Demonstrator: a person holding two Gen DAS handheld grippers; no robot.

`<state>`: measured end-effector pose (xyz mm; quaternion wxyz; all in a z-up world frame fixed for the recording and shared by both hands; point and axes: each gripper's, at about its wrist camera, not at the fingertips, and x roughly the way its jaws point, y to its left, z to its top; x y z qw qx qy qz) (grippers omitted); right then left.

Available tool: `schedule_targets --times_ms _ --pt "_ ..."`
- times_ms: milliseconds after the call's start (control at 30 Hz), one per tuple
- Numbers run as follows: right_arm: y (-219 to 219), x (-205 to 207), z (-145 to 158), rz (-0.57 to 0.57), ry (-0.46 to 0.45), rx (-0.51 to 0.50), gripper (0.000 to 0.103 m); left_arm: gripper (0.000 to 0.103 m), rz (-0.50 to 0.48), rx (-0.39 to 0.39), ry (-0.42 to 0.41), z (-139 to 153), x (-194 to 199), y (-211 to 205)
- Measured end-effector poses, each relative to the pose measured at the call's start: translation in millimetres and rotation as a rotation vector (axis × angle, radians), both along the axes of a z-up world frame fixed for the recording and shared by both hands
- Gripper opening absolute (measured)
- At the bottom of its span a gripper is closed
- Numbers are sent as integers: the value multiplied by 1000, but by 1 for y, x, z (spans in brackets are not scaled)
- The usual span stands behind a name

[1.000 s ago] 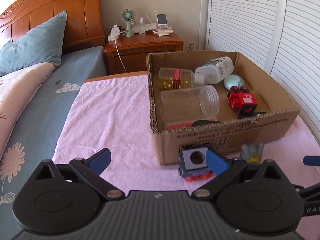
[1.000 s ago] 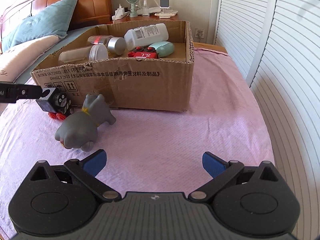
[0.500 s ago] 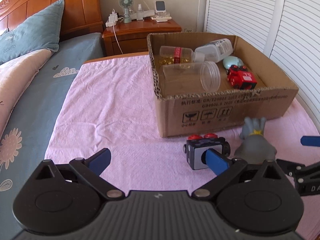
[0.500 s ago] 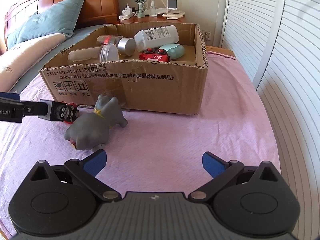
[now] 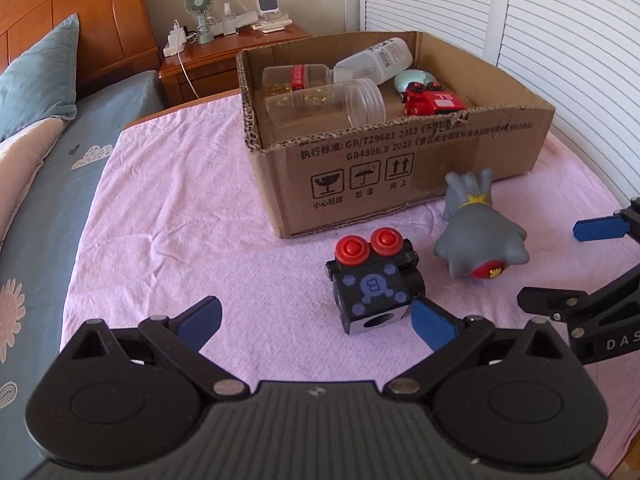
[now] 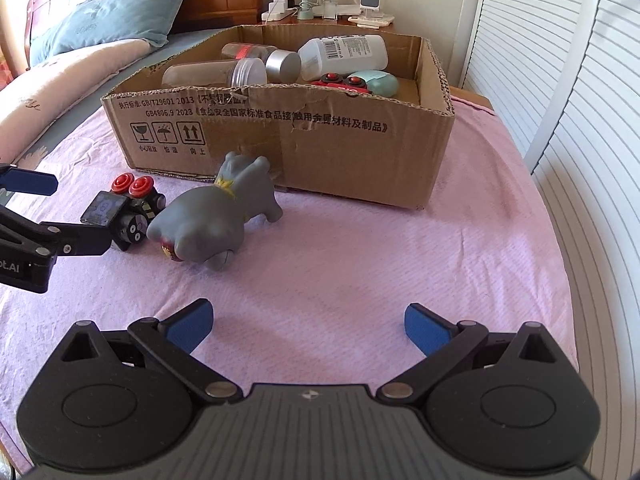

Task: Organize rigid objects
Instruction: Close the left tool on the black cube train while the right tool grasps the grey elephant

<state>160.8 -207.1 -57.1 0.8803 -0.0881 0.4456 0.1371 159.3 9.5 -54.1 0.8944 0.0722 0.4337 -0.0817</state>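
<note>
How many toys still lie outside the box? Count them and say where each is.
2. The black toy train lies on the pink cloth before the cardboard box; the grey toy dog lies beside it, right. Others may be hidden.

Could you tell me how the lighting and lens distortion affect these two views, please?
Left wrist view: sunlight washes the pink cloth, the shutter slats bow from the fisheye, corners go dark. Right wrist view: the cardboard box front lies in shade, print still sharp; the grey toy dog casts a soft shadow.
</note>
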Motion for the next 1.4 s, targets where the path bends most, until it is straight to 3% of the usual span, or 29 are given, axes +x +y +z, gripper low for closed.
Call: schedule_targets --times_ms 533,633,700,800,1033,1267,1400 --pt "2 4 -1 17 -4 -10 103 100 -63 -29 -5 -17 32 2" --pt "2 4 -1 15 -6 -9 103 89 -108 -60 -9 -16 32 0" --pt "2 5 -1 15 -6 -9 103 72 -146 -81 -12 -13 31 -2" --pt "2 5 -1 15 -6 -9 103 60 -189 -82 -19 -11 26 -5" --pt "1 5 -1 21 -7 -8 103 58 -261 -91 5 -10 8 -6" --pt "0 5 -1 36 -13 -5 103 59 -229 -94 -19 -11 20 -5" --pt "3 4 -2 86 -15 -3 103 51 -229 -88 -19 -10 22 -8"
